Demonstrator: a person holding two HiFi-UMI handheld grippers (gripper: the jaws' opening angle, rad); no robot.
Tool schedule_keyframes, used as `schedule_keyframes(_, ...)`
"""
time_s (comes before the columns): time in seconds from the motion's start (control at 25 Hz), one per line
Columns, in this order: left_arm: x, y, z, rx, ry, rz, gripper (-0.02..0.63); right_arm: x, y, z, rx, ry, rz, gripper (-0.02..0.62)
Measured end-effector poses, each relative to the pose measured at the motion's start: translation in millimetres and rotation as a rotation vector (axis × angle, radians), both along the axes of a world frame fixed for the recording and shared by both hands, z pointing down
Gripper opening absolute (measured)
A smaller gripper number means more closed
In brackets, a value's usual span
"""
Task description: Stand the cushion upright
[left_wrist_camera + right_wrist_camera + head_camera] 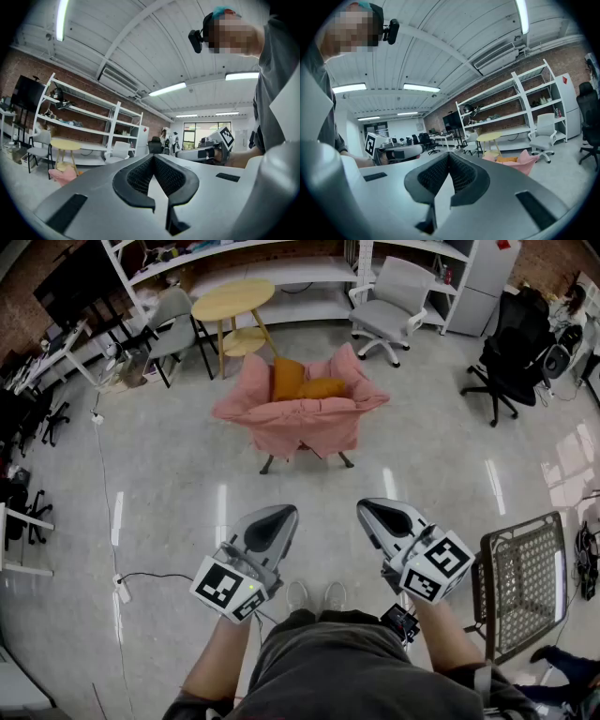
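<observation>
Across the floor stands an armchair under a pink cover. Two orange cushions sit on its seat: one leans against the backrest, the other lies lower beside it. My left gripper and right gripper are held side by side in front of me, well short of the chair, both shut with nothing between the jaws. From the left gripper view the pink chair is small at lower left. The right gripper view shows the chair and an orange cushion at right.
Behind the armchair are a round yellow table, a grey chair and a white office chair before white shelving. A black office chair stands at right. A metal mesh chair is close on my right. A cable crosses the floor at left.
</observation>
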State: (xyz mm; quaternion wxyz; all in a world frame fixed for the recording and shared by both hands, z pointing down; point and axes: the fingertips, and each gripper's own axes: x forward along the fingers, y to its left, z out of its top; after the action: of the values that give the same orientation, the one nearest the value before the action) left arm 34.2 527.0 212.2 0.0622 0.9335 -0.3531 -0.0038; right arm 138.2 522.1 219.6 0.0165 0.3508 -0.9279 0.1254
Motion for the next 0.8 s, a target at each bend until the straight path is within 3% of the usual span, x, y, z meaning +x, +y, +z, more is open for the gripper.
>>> schedule_keyframes(0.52,23.5,-23.7,1.3,0.002,-0.014,-0.024,0.011,32.3,-25.6,1.4,-0.015,-0.05,-0.021,0.015)
schedule_keyframes(0.8,15.2,-56.3,4.2,0.004,-0.007,-0.054,0.011,38.4,-56.8,5.1,-0.023,-0.061,-0.018,0.015)
